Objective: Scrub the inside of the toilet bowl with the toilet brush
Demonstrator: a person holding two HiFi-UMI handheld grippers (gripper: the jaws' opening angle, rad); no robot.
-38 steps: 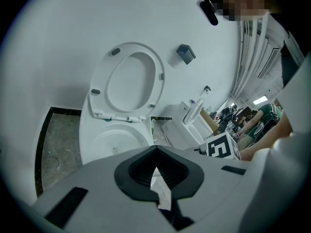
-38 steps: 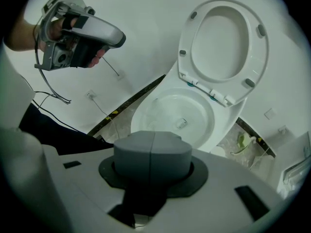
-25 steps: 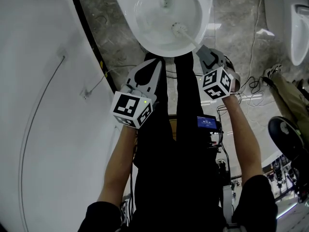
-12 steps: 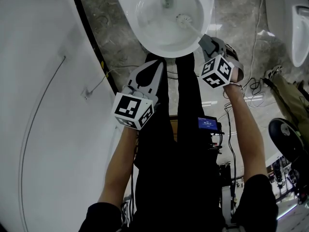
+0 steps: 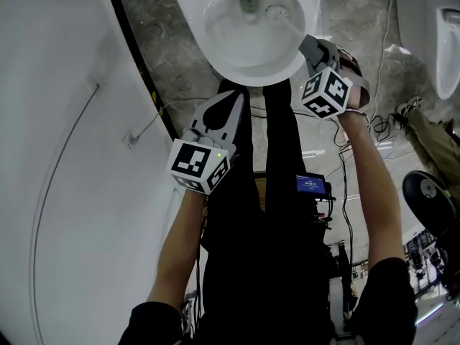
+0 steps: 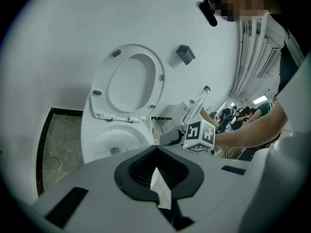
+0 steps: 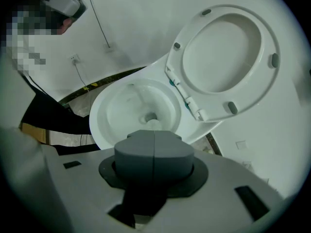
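The white toilet bowl (image 5: 215, 57) is at the top of the head view, its seat (image 7: 228, 57) raised. Inside the bowl, the white brush head (image 5: 276, 11) rests against the right inner wall beside the drain. Its handle runs back to my right gripper (image 5: 310, 49), which is shut on it at the bowl's near right rim. In the right gripper view the brush head (image 7: 152, 124) peeks out just beyond the shut grey jaws (image 7: 154, 135). My left gripper (image 5: 231, 95) is shut and hangs in front of the bowl, apart from it; a small white scrap (image 6: 160, 191) sticks at its pads.
A curved white wall (image 5: 65, 157) fills the left. Cables (image 5: 374, 128) lie on the grey stone floor to the right, and another white fixture (image 5: 445, 49) stands at the far right. A device with a blue screen (image 5: 310, 185) hangs at the person's waist.
The brush head has swept from the near part of the bowl up to its far right side. My right gripper moved forward and right with it. The left gripper stayed put.
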